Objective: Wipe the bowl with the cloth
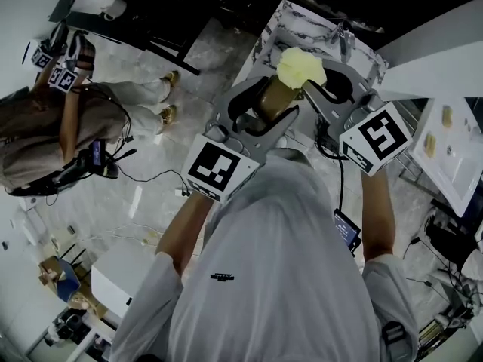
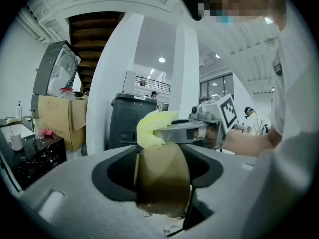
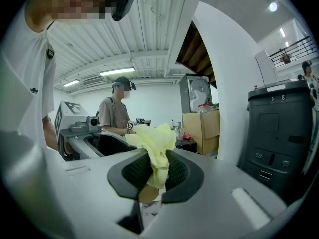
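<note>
Digits, apparently 3 and 8, on dark bin (image 3: 277,133).

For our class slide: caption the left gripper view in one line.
Left gripper holds a brown bowl while the right gripper holds a yellow cloth at its rim.

I held both bare forearms forward, my grey left gripper (image 1: 266,110) clamped on the brown bowl (image 2: 162,178), my grey right gripper (image 1: 311,89) just beside it, pinching the yellow cloth (image 1: 300,68).

Dim, perhaps underexposed pictures; ceiling-lamp glare; fisheye warp and dark corners
</note>
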Tool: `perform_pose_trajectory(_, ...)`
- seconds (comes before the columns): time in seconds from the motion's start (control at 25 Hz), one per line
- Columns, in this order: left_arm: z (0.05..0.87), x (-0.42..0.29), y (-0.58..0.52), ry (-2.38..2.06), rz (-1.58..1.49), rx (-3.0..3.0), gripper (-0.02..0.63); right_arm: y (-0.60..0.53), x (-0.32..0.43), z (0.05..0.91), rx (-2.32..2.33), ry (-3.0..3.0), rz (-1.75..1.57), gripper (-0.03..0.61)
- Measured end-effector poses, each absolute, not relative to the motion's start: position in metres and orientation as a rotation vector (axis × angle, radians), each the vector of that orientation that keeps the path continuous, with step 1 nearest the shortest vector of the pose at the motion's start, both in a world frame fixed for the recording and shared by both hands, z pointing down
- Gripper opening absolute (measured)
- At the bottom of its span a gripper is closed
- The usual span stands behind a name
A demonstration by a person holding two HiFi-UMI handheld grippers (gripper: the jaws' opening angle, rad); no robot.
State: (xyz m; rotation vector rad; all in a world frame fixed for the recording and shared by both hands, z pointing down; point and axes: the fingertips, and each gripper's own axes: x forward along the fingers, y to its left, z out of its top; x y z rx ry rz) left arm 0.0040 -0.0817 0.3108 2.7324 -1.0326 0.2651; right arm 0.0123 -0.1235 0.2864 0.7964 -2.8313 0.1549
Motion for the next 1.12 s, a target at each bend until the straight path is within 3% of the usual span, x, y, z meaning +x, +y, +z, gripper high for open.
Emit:
perform_pose_trajectory(0.52,0.276,0.007,-0.084,-0.976,0.084,2.698,0.281,-0.144,0.042,0.316,0.872,-2.828,0.271,0.044)
perform_pose_trajectory(1.12,0.255,-0.017,-0.109,-1.109,-0.111,2.595,0.281,-0.127,0.020,0.348,0.780,-2.877,0.370,0.044)
